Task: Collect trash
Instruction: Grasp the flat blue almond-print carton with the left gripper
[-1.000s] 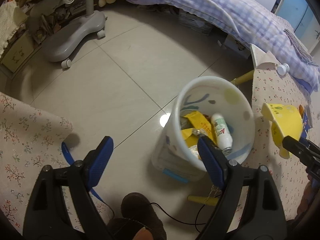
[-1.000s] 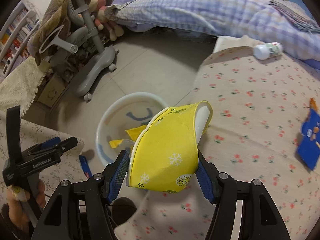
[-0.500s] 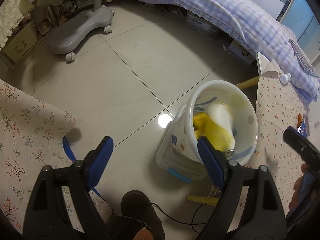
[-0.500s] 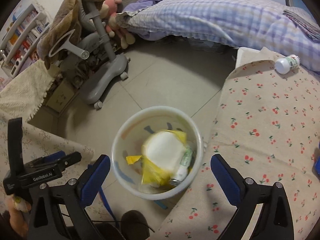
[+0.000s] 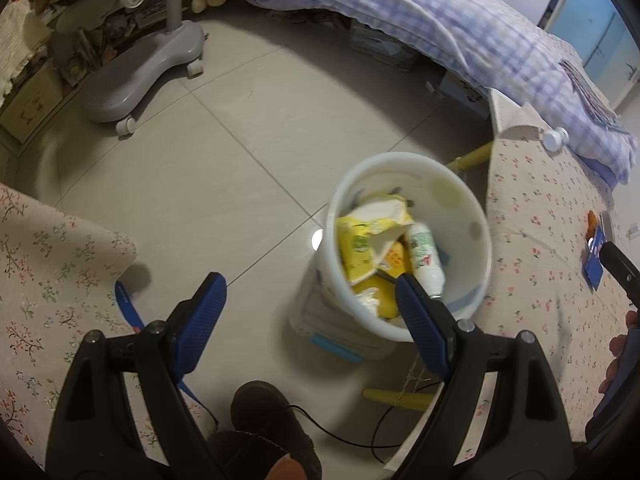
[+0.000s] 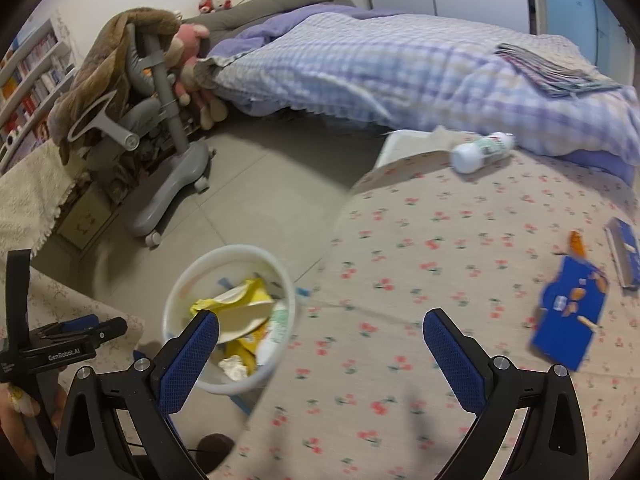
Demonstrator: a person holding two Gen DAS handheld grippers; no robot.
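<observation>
A white trash bin (image 5: 476, 264) (image 6: 176, 300) stands on the floor beside a table with a cherry-print cloth (image 6: 460, 264). In it lie a crushed yellow paper bowl (image 5: 364, 236) (image 6: 240, 304), a white bottle (image 5: 424, 256) and other scraps. My left gripper (image 5: 308, 300) is open and empty above the floor, just left of the bin. My right gripper (image 6: 320, 336) is open and empty above the table edge, right of the bin. On the table lie a white bottle (image 6: 482, 152), a blue wrapper (image 6: 568, 316) and a blue box (image 6: 624, 252).
A grey chair base (image 5: 140, 68) stands on the tiled floor at the far left. A bed with a checked quilt (image 6: 400, 68) runs along the back. A second flower-print table (image 5: 52, 272) is at the left. A dark slipper (image 5: 264, 412) and a cable lie below.
My right gripper opened and let the yellow bowl fall into the bin. It then swung right, over the table. The left gripper stayed open near the bin.
</observation>
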